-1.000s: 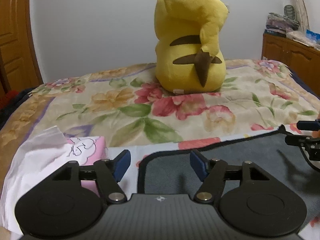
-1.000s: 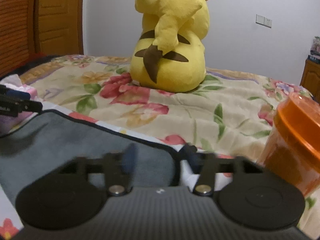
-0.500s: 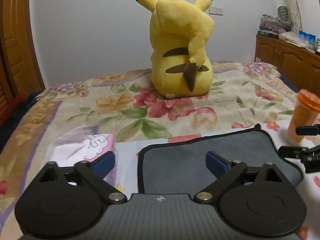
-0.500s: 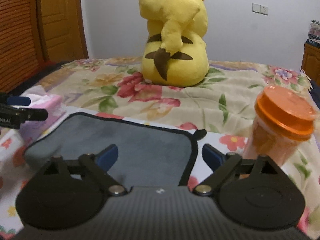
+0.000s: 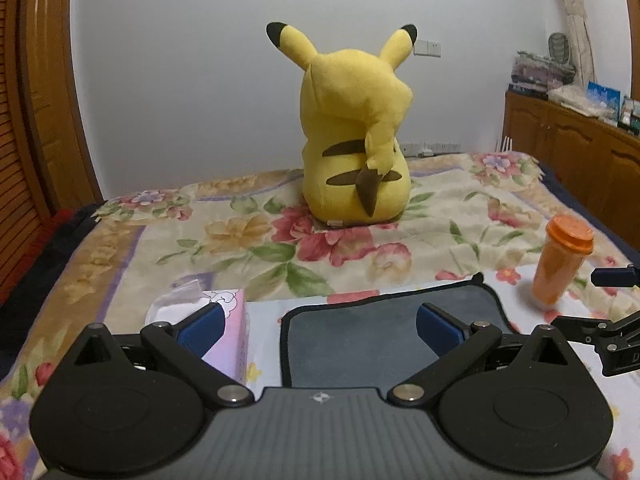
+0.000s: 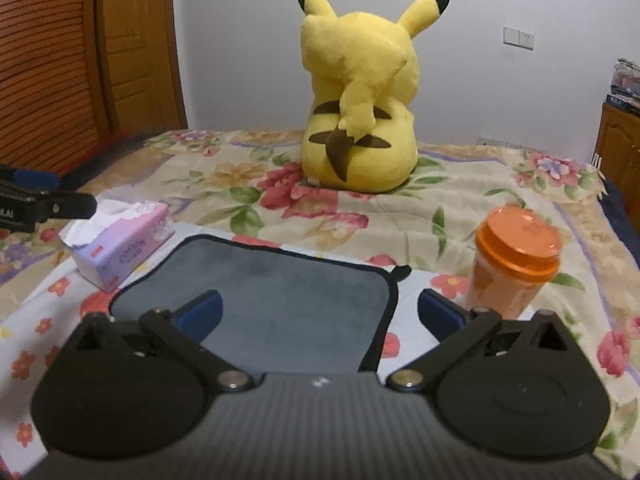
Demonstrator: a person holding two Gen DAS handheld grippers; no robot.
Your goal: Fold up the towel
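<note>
A grey towel with a black border (image 5: pixel 360 340) lies flat on the flowered bedspread; it also shows in the right wrist view (image 6: pixel 280 292). My left gripper (image 5: pixel 320 326) is open and empty, held above the towel's near left part. My right gripper (image 6: pixel 320 312) is open and empty, held above the towel's near right part. The right gripper's fingers (image 5: pixel 600 324) show at the right edge of the left wrist view. The left gripper's fingers (image 6: pixel 52 204) show at the left edge of the right wrist view.
A pink tissue box (image 6: pixel 120 240) sits just left of the towel, also in the left wrist view (image 5: pixel 228 320). An orange lidded cup (image 6: pixel 512 260) stands just right of it. A yellow plush toy (image 5: pixel 356 140) sits behind. Wooden cabinets (image 5: pixel 580 148) stand at the right.
Both grippers have risen and pulled back from the towel. Their jaws have opened wider. The towel lies as before.
</note>
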